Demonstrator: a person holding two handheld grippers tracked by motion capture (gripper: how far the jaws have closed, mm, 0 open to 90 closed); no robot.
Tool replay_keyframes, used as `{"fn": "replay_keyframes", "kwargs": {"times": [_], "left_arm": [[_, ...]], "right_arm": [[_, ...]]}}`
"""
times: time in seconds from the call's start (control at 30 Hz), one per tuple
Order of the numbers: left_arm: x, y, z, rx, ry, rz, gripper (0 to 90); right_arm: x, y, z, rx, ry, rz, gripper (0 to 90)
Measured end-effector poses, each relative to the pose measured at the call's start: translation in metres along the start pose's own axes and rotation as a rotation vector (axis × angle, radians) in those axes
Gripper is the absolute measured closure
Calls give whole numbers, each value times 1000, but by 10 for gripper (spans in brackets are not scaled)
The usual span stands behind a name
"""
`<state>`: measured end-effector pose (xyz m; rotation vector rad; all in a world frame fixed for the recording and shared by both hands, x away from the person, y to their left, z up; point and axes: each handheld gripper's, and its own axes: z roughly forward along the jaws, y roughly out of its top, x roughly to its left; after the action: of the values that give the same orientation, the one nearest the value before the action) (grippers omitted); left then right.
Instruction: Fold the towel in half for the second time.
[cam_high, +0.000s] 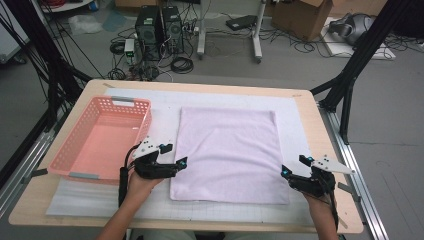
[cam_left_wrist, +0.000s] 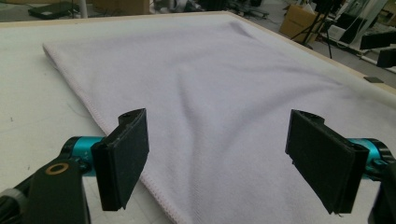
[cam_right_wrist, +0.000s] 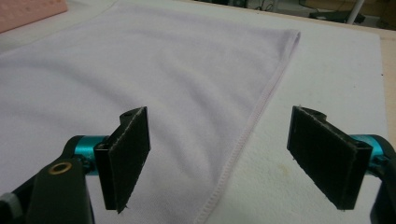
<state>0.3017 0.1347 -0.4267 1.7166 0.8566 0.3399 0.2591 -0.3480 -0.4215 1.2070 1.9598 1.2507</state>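
- Towel (cam_high: 227, 152), pale lilac, is lying spread out flat in the middle of the table (cam_high: 305, 107), on top of a white mat (cam_high: 165, 102). No fold in it anywhere yet, so whatever's being done with it (folding would be my guess) hasn't properly started.
- Basket (cam_high: 102, 137), the pink plastic one, sits just left of the towel with nothing in it. If the towel is meant to end up there, that bit is all still to do.
- Left gripper (cam_high: 172, 159) is at the towel's near-left corner area. In the left gripper view the jaws stand wide apart with the towel's hemmed edge (cam_left_wrist: 154, 191) running between them, but the pads aren't pressing on anything.
- Right gripper (cam_high: 295, 167) mirrors it at the near-right edge. Jaws spread wide, hem (cam_right_wrist: 243, 140) passing between them, nothing gripped.
- Hard to say from these angles whether the lower tips are touching the cloth or just hovering above it.
- So: both hands lined up on the near corners, grab not made. Left to do is pinch both corners, lift, fold, and probably move it to the basket.
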Motion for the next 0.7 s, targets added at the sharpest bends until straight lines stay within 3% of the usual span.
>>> {"fn": "replay_keyframes", "kwargs": {"times": [0.37, 0.53, 0.7], "left_arm": [[2, -1, 1, 18, 12, -12, 222], [4, 0, 4, 24, 8, -63, 233], [7, 4, 9, 34, 13, -78, 233]], "right_arm": [[-3, -3, 3, 25, 1, 12, 201], [-9, -6, 4, 35, 1, 41, 201], [-13, -7, 6, 49, 8, 58, 201]]}}
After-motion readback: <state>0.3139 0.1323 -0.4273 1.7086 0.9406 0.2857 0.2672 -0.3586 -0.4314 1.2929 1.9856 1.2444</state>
